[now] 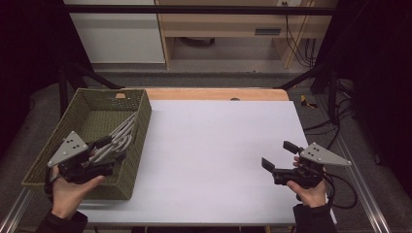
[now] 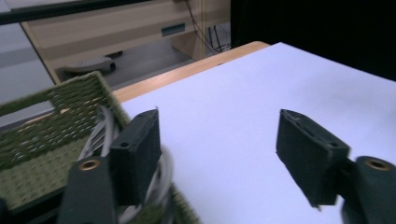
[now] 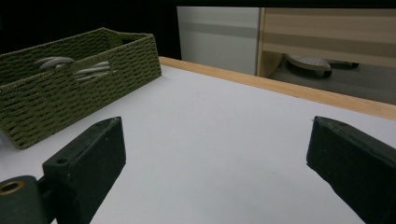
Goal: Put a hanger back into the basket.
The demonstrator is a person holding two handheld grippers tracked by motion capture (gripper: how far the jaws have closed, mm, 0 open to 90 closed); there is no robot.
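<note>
A broad stretch of white worktop lies bare between the two hands, open to passage. At the left edge the woven green basket raises its walls, with grey cable coiled inside against its right wall.

In the high view we find the left gripper covering the near end of the grey cable bundle in the green woven basket. The basket's near-left corner is hidden by the hand.
</note>
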